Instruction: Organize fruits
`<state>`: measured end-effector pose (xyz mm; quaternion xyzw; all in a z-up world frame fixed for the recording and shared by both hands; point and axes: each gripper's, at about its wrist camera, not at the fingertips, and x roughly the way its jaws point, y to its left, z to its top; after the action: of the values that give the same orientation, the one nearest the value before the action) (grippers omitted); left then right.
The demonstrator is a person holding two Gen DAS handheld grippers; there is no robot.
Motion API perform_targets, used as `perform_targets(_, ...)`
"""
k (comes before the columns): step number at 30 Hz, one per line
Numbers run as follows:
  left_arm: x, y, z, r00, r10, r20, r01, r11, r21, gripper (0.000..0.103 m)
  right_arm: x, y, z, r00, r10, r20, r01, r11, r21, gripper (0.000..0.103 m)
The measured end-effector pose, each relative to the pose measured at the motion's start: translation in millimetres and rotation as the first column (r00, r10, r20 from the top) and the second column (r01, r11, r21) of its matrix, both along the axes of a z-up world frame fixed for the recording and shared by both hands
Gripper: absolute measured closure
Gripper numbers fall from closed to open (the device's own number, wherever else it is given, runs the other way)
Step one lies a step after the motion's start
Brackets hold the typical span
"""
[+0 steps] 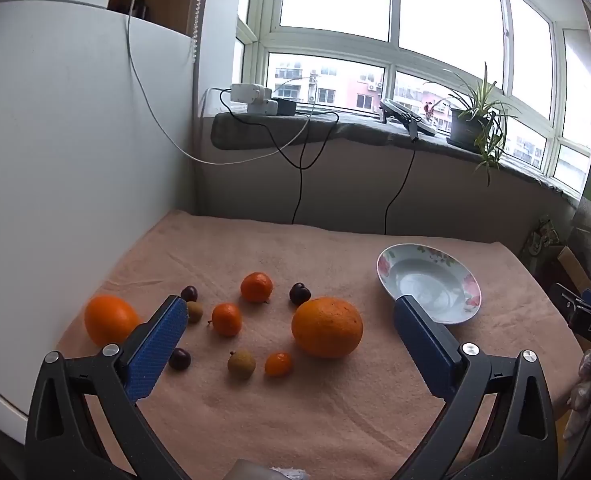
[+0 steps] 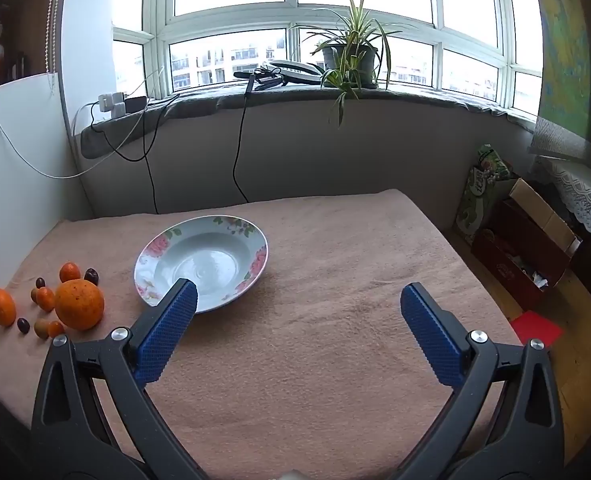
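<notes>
With both our left claw (image 1: 289, 320) and right claw (image 2: 297, 300) wide and empty, the loose fruits (image 1: 255, 320) left of the plate (image 1: 429, 286) could roll off the surface (image 2: 335, 360) if we nudge them

Between the left gripper's (image 1: 291, 312) jaws, the large orange (image 1: 327, 332) shows dimpled, matt peel; the cherries (image 1: 299, 293) beyond it look smooth and glossy. The pads (image 1: 157, 348) are blue, knurled, probably rubber, on matt black plastic arms with shiny metal pins. A fuzzy pink cloth (image 2: 315, 360) covers the desk under the right gripper's (image 2: 297, 304) jaws. The plate (image 2: 251, 236) is glossy glazed ceramic.
</notes>
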<state>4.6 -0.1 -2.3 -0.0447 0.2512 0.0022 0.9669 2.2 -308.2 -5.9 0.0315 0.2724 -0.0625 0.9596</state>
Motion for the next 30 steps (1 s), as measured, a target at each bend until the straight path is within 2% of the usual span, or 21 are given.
perform_targets(30,-0.9,3.4,-2.4,1.000,-0.008,-0.018,0.008,1.000,-0.030,0.001,-0.4,1.8,5.5,1.000,-0.001,0.005,0.001,1.000,0.014,0.000)
